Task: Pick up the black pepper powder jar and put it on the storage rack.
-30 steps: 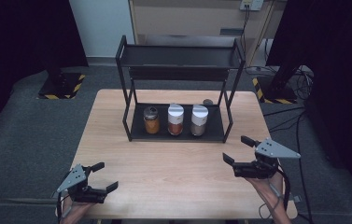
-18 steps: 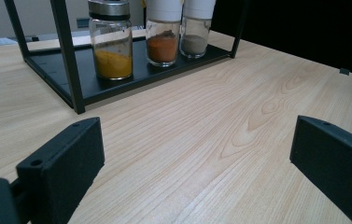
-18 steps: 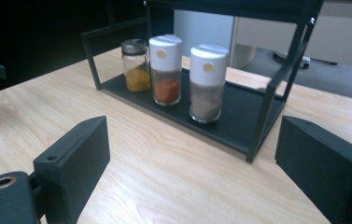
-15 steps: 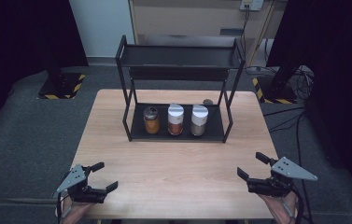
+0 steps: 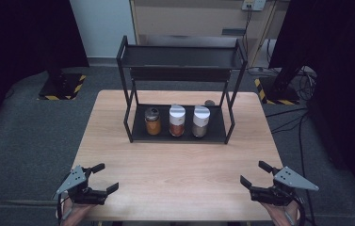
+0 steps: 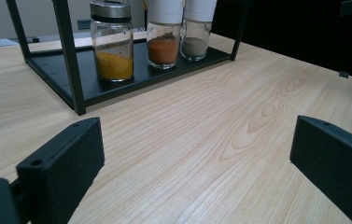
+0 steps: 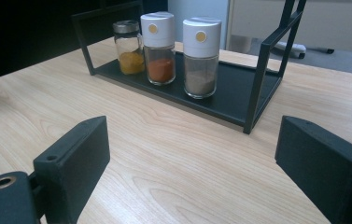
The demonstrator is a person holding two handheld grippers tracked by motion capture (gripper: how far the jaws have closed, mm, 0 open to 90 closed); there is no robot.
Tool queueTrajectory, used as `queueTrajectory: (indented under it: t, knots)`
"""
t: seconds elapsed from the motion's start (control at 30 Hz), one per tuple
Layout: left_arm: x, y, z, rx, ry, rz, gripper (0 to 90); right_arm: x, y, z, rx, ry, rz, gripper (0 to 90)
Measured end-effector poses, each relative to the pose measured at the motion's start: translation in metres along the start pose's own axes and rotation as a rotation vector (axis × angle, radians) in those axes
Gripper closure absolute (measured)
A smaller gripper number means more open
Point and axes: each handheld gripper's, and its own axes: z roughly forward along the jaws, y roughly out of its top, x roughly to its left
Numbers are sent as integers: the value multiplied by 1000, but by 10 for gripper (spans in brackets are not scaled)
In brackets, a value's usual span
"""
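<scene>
A black two-tier metal rack (image 5: 180,56) stands at the back middle of the wooden table (image 5: 180,165). On its bottom shelf stand three spice jars: a metal-lidded yellow one (image 5: 152,121) (image 6: 113,42) (image 7: 128,46), a white-capped orange-red one (image 5: 177,121) (image 6: 164,32) (image 7: 158,46) and a white-capped grey-brown one (image 5: 200,121) (image 6: 197,28) (image 7: 201,56). My left gripper (image 5: 103,178) (image 6: 197,154) rests open at the table's front left corner, nothing between its jaws. My right gripper (image 5: 256,175) (image 7: 192,154) is open at the front right, also holding nothing.
A small dark object (image 5: 209,102) lies on the table behind the rack's right side. The rack's top shelf is bare. A wide stretch of bare wood lies between the grippers and the rack. Cables (image 5: 302,127) trail on the floor at right.
My right gripper has drawn back toward the front right edge of the table, staying open. The left gripper and the jars have not moved.
</scene>
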Motion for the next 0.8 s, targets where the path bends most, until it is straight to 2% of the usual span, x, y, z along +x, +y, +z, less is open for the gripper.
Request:
queueTrajectory:
  t: [0.3,0.8]
  knots:
    - [0,-1,0,-5,-3,1,21,-2,-10,4,-3,0,5,101]
    - [1,-2,-1,-21,-10,3,21,-2,-13,6,8,13,-14,99]
